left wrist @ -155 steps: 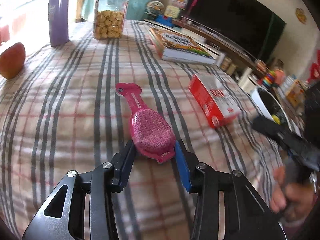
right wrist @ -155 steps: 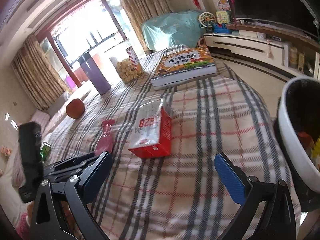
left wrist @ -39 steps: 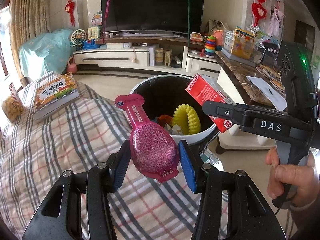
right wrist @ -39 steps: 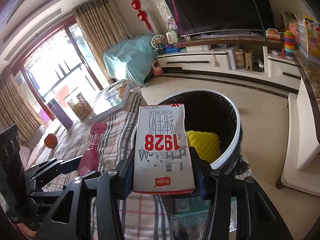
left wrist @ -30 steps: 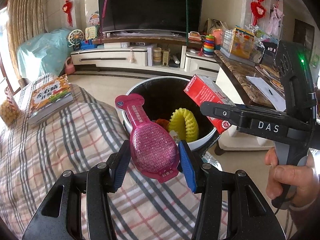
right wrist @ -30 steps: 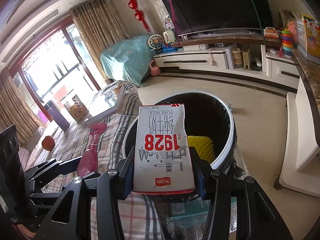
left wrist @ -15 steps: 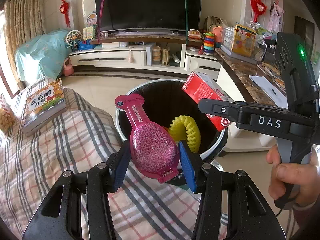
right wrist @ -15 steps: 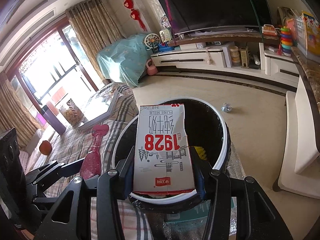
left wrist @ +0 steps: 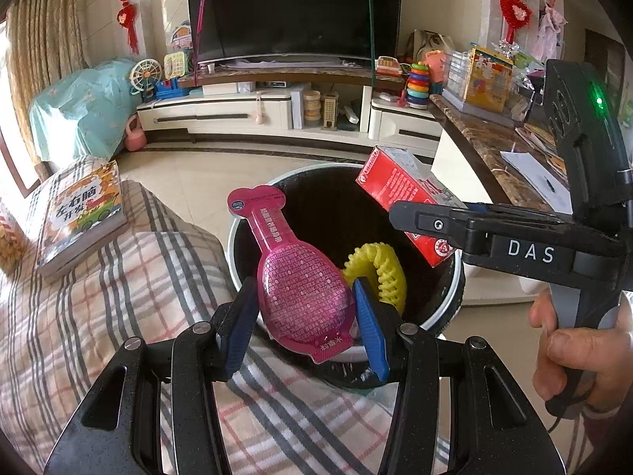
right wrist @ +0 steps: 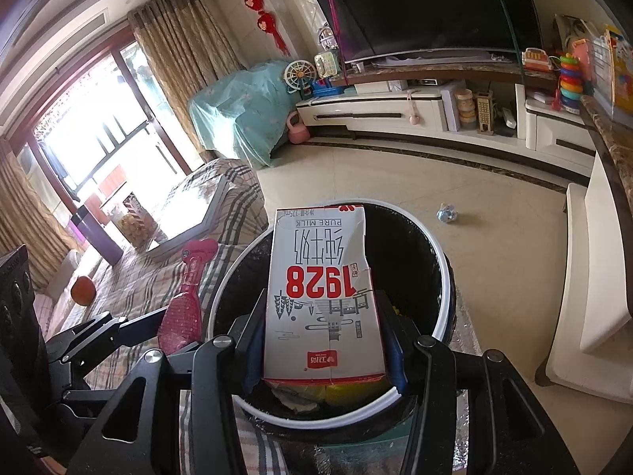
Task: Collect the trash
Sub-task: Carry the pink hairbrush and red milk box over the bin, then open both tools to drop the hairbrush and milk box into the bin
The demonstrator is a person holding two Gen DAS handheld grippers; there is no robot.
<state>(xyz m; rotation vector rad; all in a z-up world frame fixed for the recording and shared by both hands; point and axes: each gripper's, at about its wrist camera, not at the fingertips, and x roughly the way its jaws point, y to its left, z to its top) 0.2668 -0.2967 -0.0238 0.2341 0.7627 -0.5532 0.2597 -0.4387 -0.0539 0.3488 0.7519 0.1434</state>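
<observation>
- Left gripper [left wrist: 304, 318] has its jaws clamped on the wide end of the pink packet [left wrist: 294, 277], blue pads pressed against either side.
- The pink packet sticks forward and up, its narrow neck reaching out over the near rim of the trash bin [left wrist: 455, 281].
- Right gripper [right wrist: 324, 340] has its jaws closed tight on the milk carton [right wrist: 322, 297], which stands upside down, the red "1928" inverted.
- From the right wrist view that milk carton hangs directly above the bin's dark mouth, with the white rim [right wrist: 443, 277] curving around behind it.
- From the left wrist view the carton's red side [left wrist: 399, 202] is tilted over the far right of the bin, held by the black right gripper [left wrist: 399, 211].
- A yellow ribbed piece [left wrist: 381, 273] lies inside the bin, just beyond the left gripper's right pad.
- The plaid cloth [left wrist: 118, 277] covers the desk to the left of the bin, with a book [left wrist: 83, 209] lying flat on it.
- The person's right hand [left wrist: 577, 352] grips the handle at the frame's right edge.
</observation>
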